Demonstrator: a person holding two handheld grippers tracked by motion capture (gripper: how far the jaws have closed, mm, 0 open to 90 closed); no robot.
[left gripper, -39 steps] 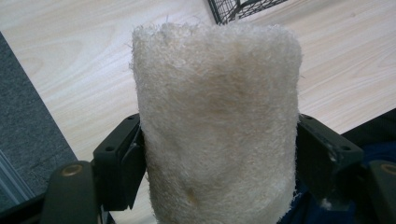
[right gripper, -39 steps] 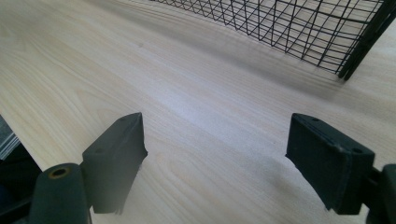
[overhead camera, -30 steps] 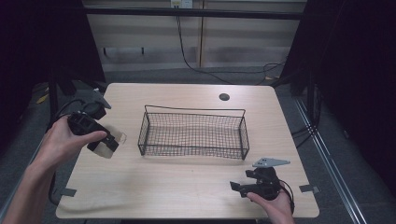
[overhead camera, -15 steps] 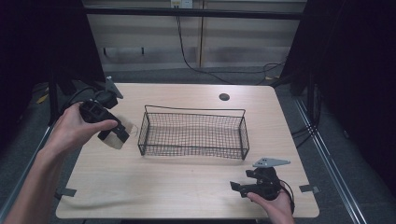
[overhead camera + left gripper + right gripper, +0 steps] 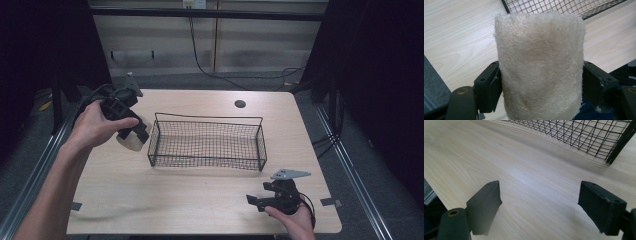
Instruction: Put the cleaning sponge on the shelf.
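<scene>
Clamped from both sides, the jaws of the left gripper [image 5: 131, 131] held an off-white, fuzzy fibre cylinder [image 5: 540, 67], which over the last second had risen off the pale wooden table [image 5: 165, 200] and travelled to just beside the left end of the black wire mesh basket [image 5: 207, 142]. That shift suggested only the carry over the rim and the release remained. Jaws spread and empty, the right gripper [image 5: 256, 201] rested low near the table's front edge.

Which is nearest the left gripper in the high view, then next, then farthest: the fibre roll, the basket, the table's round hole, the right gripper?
1. Fibre roll: clamped in the left gripper.
2. Basket: just right of it.
3. Round hole: far edge, past the basket.
4. Right gripper: near right corner.
</scene>
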